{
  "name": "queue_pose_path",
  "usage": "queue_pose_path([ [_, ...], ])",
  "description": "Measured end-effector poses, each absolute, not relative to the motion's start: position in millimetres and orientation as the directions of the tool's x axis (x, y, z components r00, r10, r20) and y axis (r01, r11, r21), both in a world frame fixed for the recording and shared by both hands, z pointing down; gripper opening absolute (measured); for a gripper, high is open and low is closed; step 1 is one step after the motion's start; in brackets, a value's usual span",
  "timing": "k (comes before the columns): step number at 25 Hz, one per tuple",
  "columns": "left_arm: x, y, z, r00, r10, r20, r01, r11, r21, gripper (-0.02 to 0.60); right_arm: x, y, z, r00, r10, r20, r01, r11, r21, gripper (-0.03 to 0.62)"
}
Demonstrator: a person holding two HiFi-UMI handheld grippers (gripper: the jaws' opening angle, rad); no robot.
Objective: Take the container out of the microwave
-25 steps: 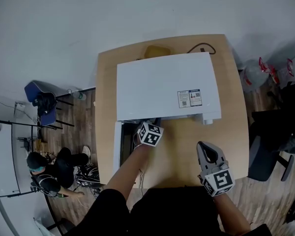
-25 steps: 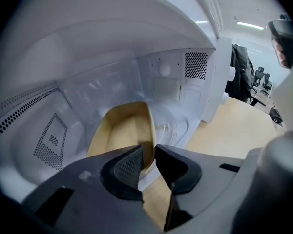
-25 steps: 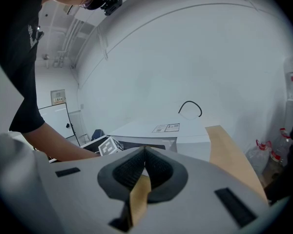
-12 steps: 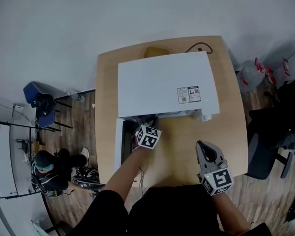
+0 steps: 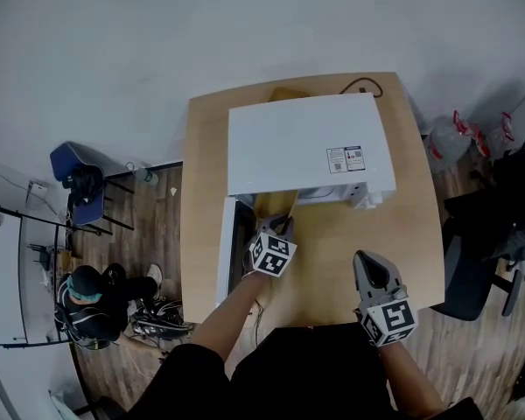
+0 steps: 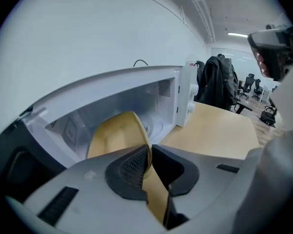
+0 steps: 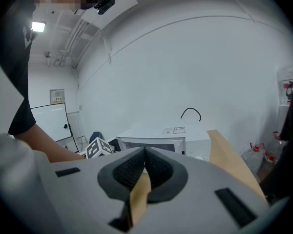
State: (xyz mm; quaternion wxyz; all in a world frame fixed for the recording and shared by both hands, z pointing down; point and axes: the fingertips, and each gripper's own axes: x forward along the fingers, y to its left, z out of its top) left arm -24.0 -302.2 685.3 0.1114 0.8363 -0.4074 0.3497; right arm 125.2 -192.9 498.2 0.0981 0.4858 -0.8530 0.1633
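Microwave (image 5: 302, 143), white and boxy, stands on a pale wooden table (image 5: 367, 243), and everything else is placed from it. Its door (image 5: 223, 261) hangs open at the front left corner, swung out toward the person. In the open mouth sits the tan container (image 5: 274, 205), partly inside the cavity and partly sticking out past the front edge. The left gripper (image 5: 280, 226) is right at that mouth, angled downward, and its jaws are clamped on the container's near rim, one pad inside the wall and one outside, as the left gripper view shows plainly. The marker cube of this gripper lies just in front of the microwave, with the bare forearm trailing back toward the person.

The right gripper (image 5: 368, 262) hovers over the table in front of the microwave's right half, well apart from it and touching nothing. Its jaws are pressed together with nothing between them, and it points toward the microwave's front.

On the microwave's top, near the right front corner, is a printed label (image 5: 346, 158). A black cable (image 5: 360, 86) curls on the table behind the microwave. Far left of the microwave, down on the wooden floor, a person (image 5: 92, 300) crouches near a blue chair (image 5: 74, 178)
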Motion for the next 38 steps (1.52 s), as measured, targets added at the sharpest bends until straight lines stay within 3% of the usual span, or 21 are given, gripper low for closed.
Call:
queue_pose_path([
  [14, -23.1, -197.8, 635.9, 0.582, -0.596, 0.554, -0.716, -0.698, 0.002, 0.034, 108.2, -134.8, 484.1, -0.461, -0.839, 0.290, -0.888, 0.440, -0.137, 0.060],
  [23, -24.5, -142.0, 583.4, 0.671, -0.639, 0.376, -0.724, -0.674, 0.146, 0.034, 93.1, -98.9, 476.5, -0.443, -0.849, 0.288, -0.895, 0.436, -0.090, 0.060],
  [38, 18.9, -92.9, 585.6, 0.776, -0.574, 0.262, -0.623, -0.763, 0.172, 0.034, 88.9, -43.9, 478.4, -0.401, -0.861, 0.313, -0.914, 0.401, -0.069, 0.060],
])
